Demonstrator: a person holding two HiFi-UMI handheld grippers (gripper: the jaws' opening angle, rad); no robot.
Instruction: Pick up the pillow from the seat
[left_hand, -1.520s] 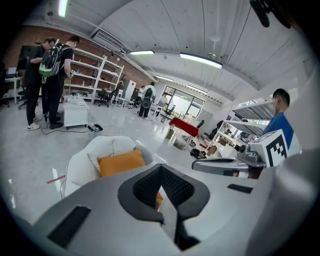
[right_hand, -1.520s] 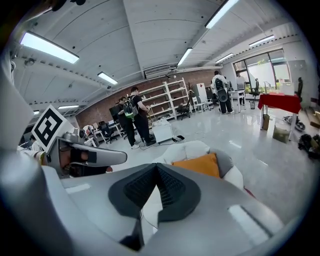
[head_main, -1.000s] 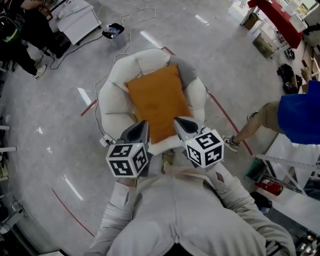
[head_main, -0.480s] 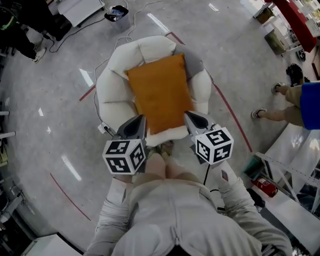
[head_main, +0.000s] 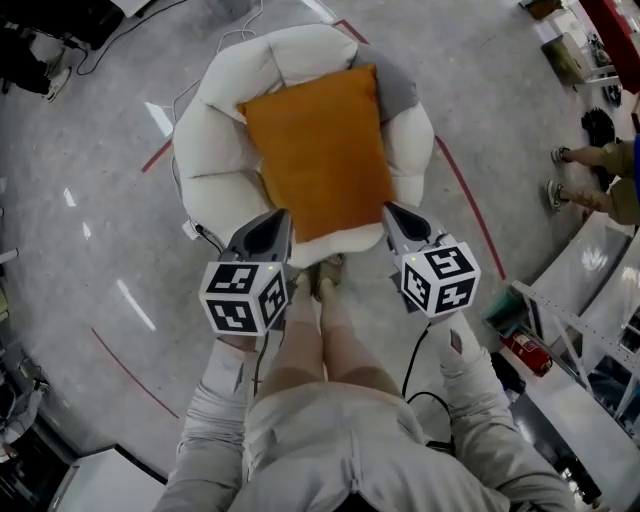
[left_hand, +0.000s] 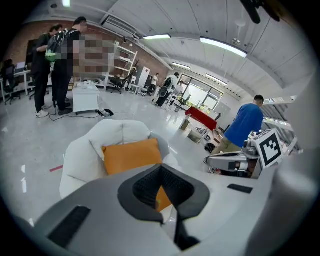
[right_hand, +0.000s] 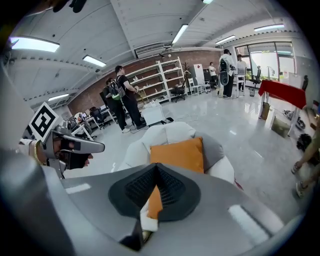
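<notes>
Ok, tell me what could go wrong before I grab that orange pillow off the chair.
1. Left hand-held gripper and right hand-held gripper are both shut; reaching in like that would probably just shove the pillow.
2. The pillow looks wide and soft, lying in the padded chair; a pinch at one edge may slip.

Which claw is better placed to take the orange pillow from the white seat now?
Right, but barely. The right claw points at the pillow's near corner; the left claw points at its side edge. Both are shut and empty.

Grey floor (head_main: 80, 120), ceiling strip lights (left_hand: 222, 46)
</notes>
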